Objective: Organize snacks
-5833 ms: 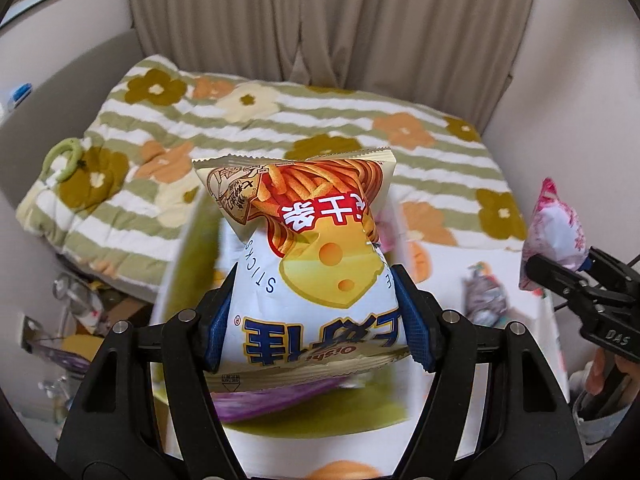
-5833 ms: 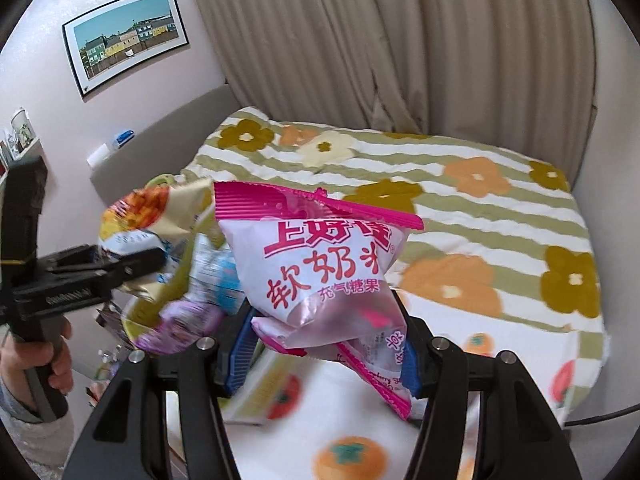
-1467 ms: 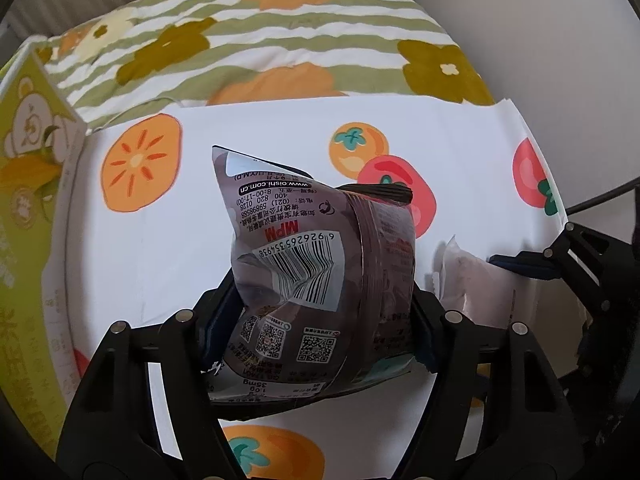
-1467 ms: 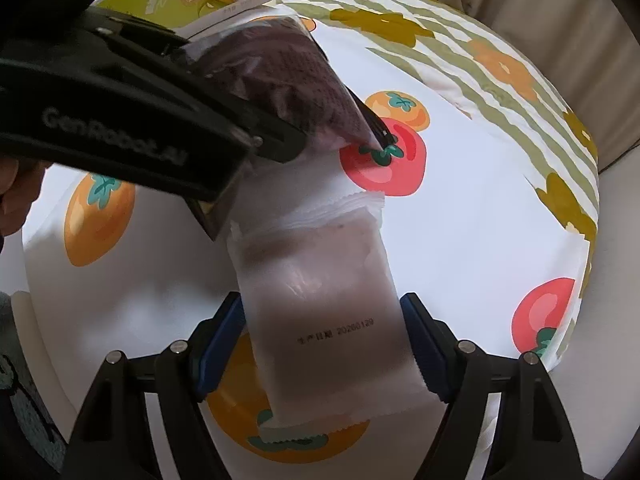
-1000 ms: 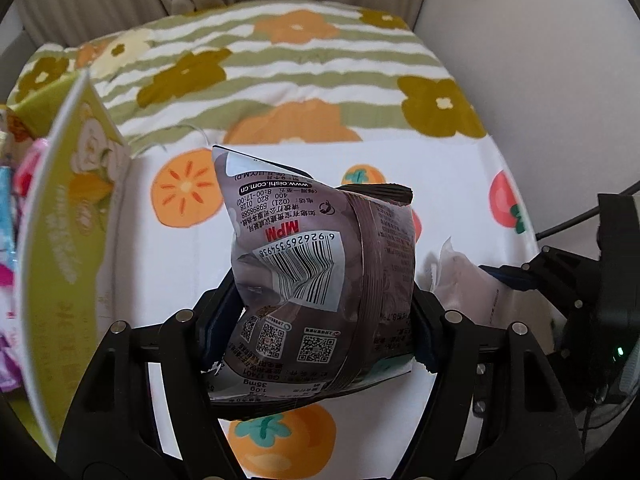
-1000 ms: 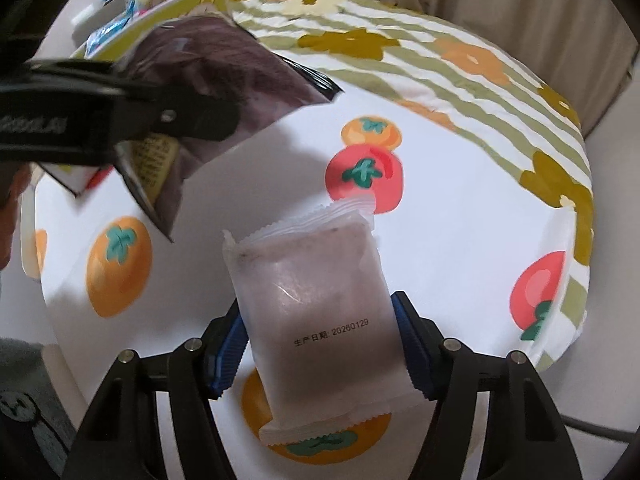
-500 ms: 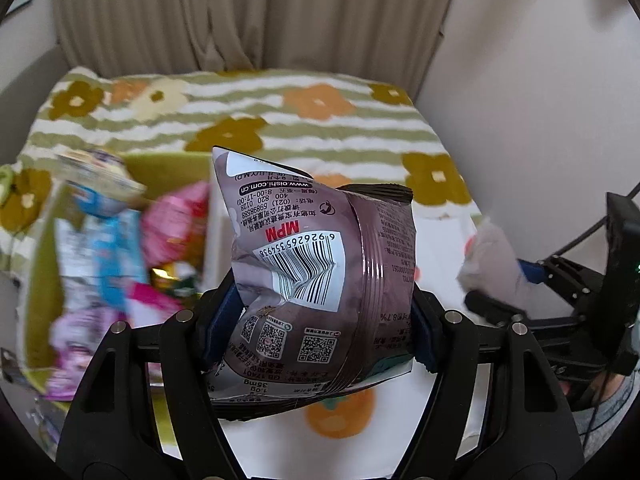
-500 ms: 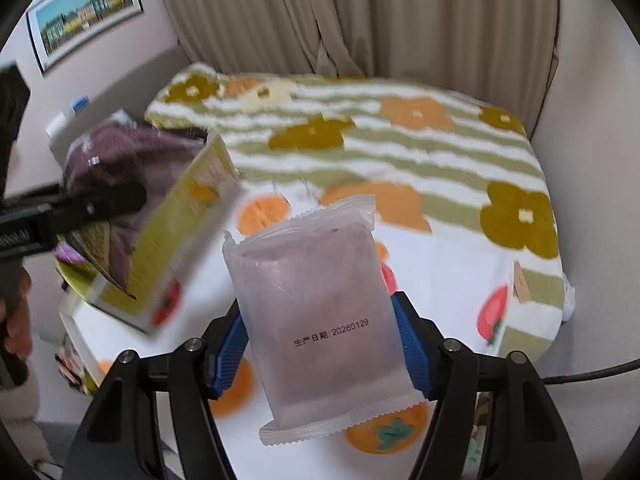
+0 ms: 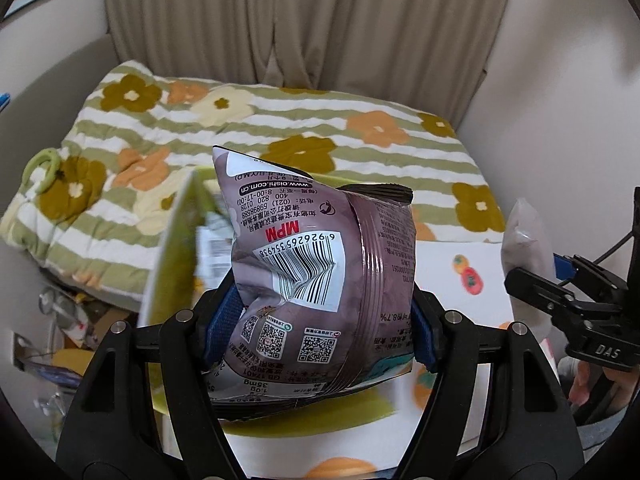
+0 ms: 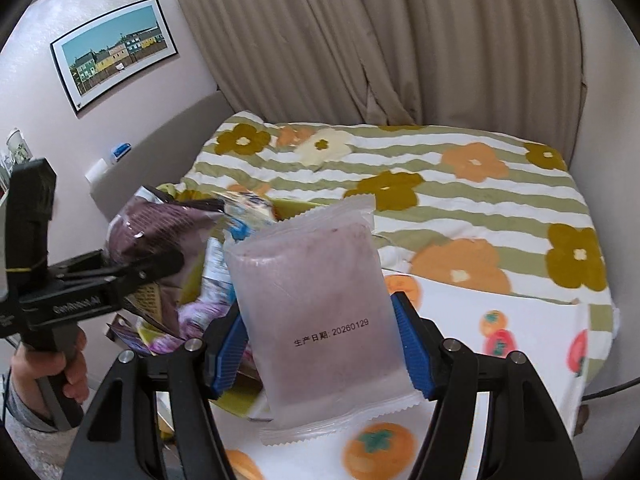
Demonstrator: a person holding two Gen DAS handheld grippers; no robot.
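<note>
My left gripper [image 9: 320, 332] is shut on a purple chip bag [image 9: 320, 280], held upright in the air with its barcode side toward the camera, over a yellow-green snack box [image 9: 172, 248]. My right gripper [image 10: 320, 348] is shut on a frosted pale-purple pouch [image 10: 316, 292], also lifted. In the right wrist view the left gripper [image 10: 132, 276] with the purple chip bag [image 10: 156, 228] hangs over the snack box [image 10: 236, 400], which holds several snack packets [image 10: 244, 212]. In the left wrist view the right gripper [image 9: 576, 300] and its pouch [image 9: 524, 240] are at the right.
The snack box stands on a white table with an orange and tomato print cloth [image 10: 520, 340]. Behind it is a bed with a green-striped flower quilt [image 10: 460, 184], beige curtains [image 10: 360, 40] and a framed picture [image 10: 116, 52]. Floor clutter [image 9: 68, 320] lies left of the table.
Both grippers have risen and swung left from the table surface toward the snack box, each still holding its packet. The chip bag is now above the box.
</note>
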